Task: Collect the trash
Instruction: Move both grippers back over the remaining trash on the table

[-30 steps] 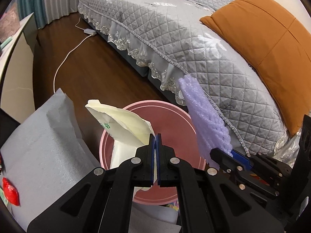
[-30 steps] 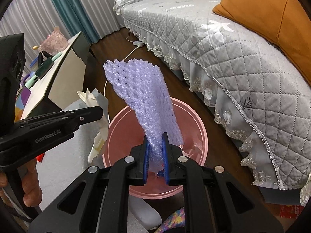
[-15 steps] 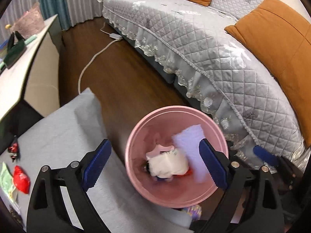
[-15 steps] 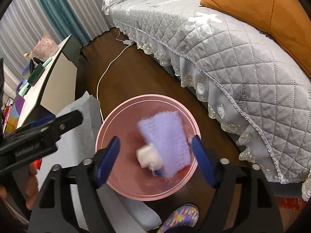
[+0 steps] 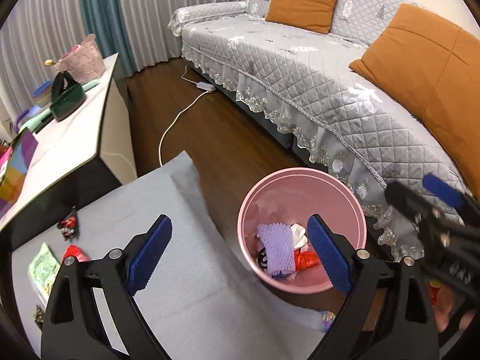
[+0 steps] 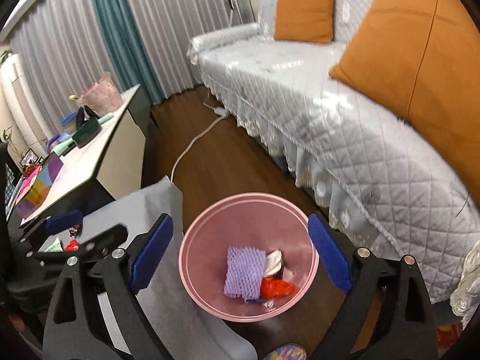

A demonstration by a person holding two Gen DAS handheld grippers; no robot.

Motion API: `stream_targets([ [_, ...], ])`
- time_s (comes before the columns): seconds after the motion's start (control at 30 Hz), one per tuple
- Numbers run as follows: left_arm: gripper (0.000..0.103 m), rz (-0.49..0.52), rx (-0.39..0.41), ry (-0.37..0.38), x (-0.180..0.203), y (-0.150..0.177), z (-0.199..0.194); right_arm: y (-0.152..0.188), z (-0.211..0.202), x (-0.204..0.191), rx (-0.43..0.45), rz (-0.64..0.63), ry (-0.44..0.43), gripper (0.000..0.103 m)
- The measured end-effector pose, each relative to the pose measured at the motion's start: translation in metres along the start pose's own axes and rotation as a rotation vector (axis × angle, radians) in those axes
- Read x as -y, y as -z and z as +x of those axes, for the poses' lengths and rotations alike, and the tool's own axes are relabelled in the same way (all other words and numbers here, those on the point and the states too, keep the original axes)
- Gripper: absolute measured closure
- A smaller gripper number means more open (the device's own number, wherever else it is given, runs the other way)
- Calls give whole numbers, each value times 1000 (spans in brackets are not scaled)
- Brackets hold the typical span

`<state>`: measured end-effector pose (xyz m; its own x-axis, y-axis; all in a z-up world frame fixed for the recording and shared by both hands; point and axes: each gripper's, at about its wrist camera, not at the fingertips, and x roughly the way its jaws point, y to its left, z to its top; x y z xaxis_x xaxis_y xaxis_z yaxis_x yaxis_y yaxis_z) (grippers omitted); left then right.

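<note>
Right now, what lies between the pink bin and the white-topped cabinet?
In the left wrist view: bare wood floor, a white cable, and the grey cloth's corner between the pink bin and white-topped cabinet.

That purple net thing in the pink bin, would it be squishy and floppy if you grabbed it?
Probably yes. The purple foam net is an open mesh of soft-looking foam, so it likely squashes and bends easily. It looks very light for its size. It lies loosely atop other trash in the pink bin, so it should lift freely.

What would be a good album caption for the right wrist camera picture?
Open right gripper hovers over a pink bin holding purple foam netting and a red wrapper, beside a grey sofa.
</note>
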<state>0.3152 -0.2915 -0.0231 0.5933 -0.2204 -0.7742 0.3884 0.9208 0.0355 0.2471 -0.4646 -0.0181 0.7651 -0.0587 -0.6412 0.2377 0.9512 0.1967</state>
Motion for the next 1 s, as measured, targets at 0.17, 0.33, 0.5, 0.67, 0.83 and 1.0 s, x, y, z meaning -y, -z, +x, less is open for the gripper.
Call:
stream_targets([
  [0.17,14,-33,-15,2,-20,23,-25,4,-19,-19,49,-80,-24,13],
  [0.33,14,-46,-14,-30,-42,46,-47,9,-31,-42,70,-153,-90,13],
  [0.5,14,-67,-9,-84,-74,69,-75,16,-44,-75,130,-253,-112,13],
  [0.67,14,-110,1,-141,-111,92,-104,24,-48,-116,122,-305,-190,13],
  [0.83,14,-185,-11,-216,-155,121,-127,35,-51,-159,107,-317,-291,13],
  [1.0,14,-293,-48,-278,-205,157,-140,50,-39,-208,46,-345,-369,13],
])
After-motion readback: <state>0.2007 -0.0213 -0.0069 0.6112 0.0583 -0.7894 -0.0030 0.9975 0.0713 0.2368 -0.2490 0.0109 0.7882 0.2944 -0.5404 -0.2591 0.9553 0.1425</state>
